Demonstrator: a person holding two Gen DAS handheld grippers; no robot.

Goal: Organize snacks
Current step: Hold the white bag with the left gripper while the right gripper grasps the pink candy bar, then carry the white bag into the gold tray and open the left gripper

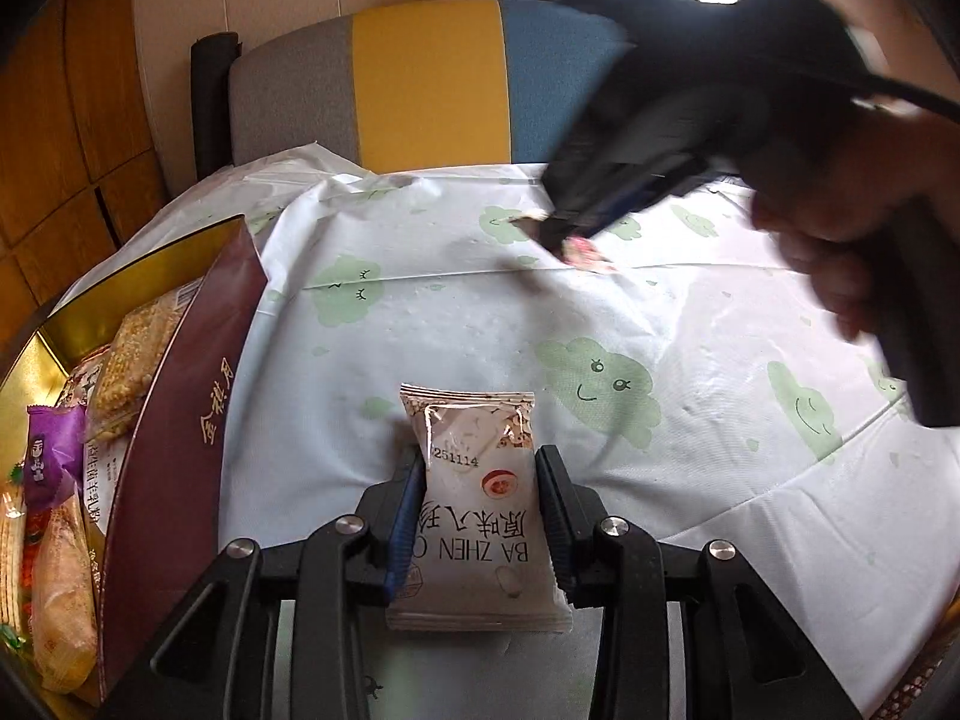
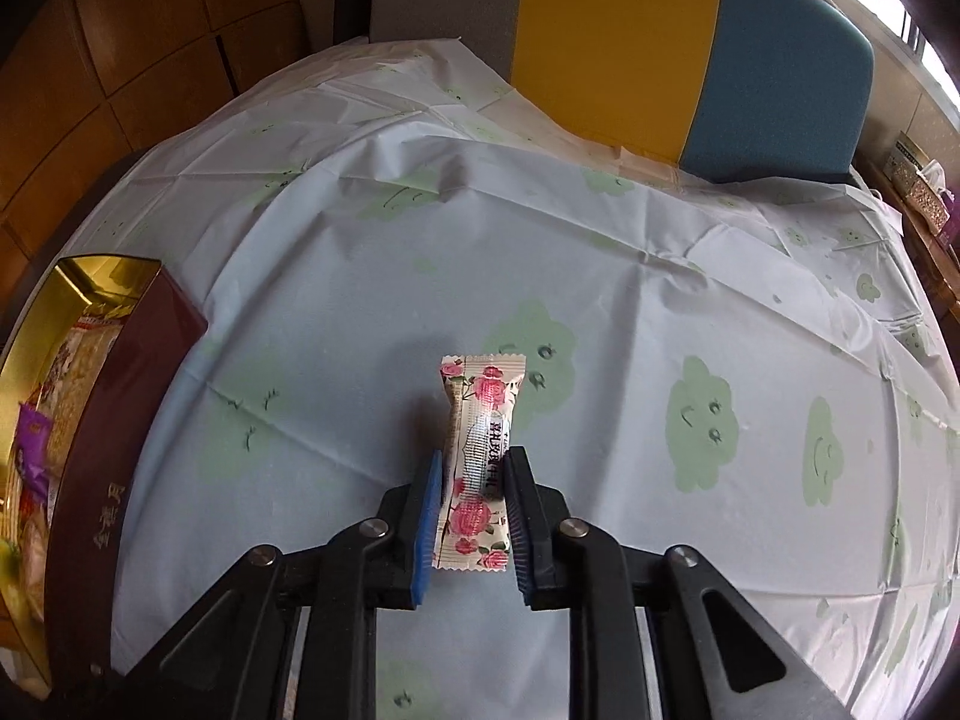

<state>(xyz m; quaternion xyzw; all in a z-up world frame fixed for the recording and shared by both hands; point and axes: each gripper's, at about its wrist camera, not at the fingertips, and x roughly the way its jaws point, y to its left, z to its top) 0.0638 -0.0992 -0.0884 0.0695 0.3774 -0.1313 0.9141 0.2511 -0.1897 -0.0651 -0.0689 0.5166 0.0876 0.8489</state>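
My left gripper [image 1: 477,468] is shut on a white snack packet [image 1: 480,516] printed "BA ZHEN", held above the table. My right gripper [image 2: 474,468] is shut on a small rose-patterned candy packet [image 2: 477,468], also held above the table. In the left wrist view the right gripper [image 1: 570,240] is blurred at the upper right, with the candy packet [image 1: 585,252] in its tips. A maroon gift box with gold lining [image 1: 180,420] stands at the left and holds several wrapped snacks [image 1: 54,468]. The box also shows in the right wrist view [image 2: 114,420].
The table wears a white cloth with green cloud faces [image 1: 600,384], also in the right wrist view [image 2: 702,420]. A grey, yellow and blue chair back [image 1: 420,78] stands behind the far edge. A tissue box [image 2: 918,186] sits on a ledge at the far right.
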